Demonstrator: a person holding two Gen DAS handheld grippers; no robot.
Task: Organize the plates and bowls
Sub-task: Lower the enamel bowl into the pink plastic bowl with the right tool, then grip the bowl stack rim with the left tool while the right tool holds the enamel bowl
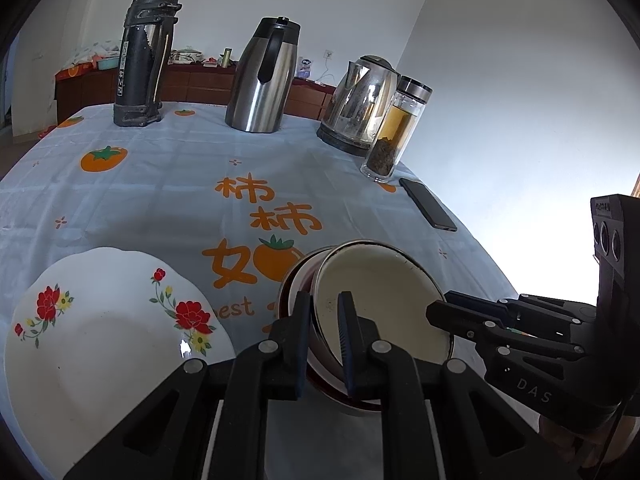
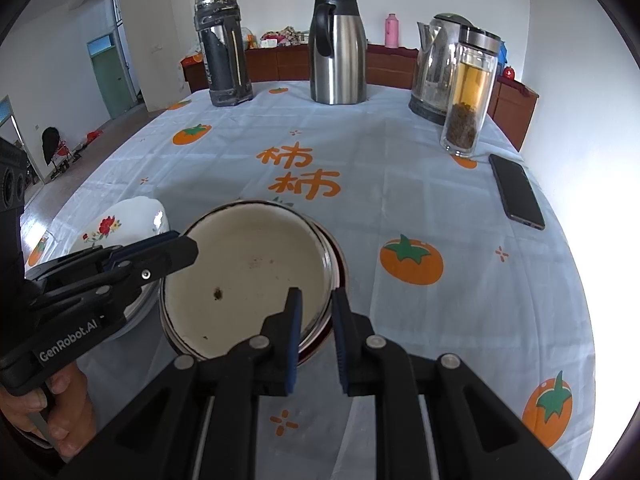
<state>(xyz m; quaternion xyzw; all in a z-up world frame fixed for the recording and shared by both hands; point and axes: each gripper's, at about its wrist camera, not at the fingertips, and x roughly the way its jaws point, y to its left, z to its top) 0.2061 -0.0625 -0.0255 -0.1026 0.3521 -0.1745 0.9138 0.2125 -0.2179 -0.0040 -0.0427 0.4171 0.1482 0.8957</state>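
A cream enamel bowl (image 1: 384, 300) (image 2: 248, 272) sits nested in a dark red bowl (image 1: 296, 276) (image 2: 340, 264) on the persimmon-print tablecloth. My left gripper (image 1: 324, 300) (image 2: 188, 246) is shut on the stack's left rim, with one finger inside the cream bowl and one outside the red one. On the opposite rim my right gripper (image 2: 316, 296) (image 1: 436, 312) is shut the same way. A white plate with red flowers (image 1: 100, 340) (image 2: 120, 220) lies left of the bowls, partly behind the left gripper in the right wrist view.
Along the table's far side stand a black thermos (image 1: 144, 60), a steel carafe (image 1: 264, 80), a steel kettle (image 1: 360, 104) and a glass tea bottle (image 1: 396, 132). A dark phone (image 2: 516, 192) lies near the right table edge. A hand (image 2: 48, 408) holds the left gripper.
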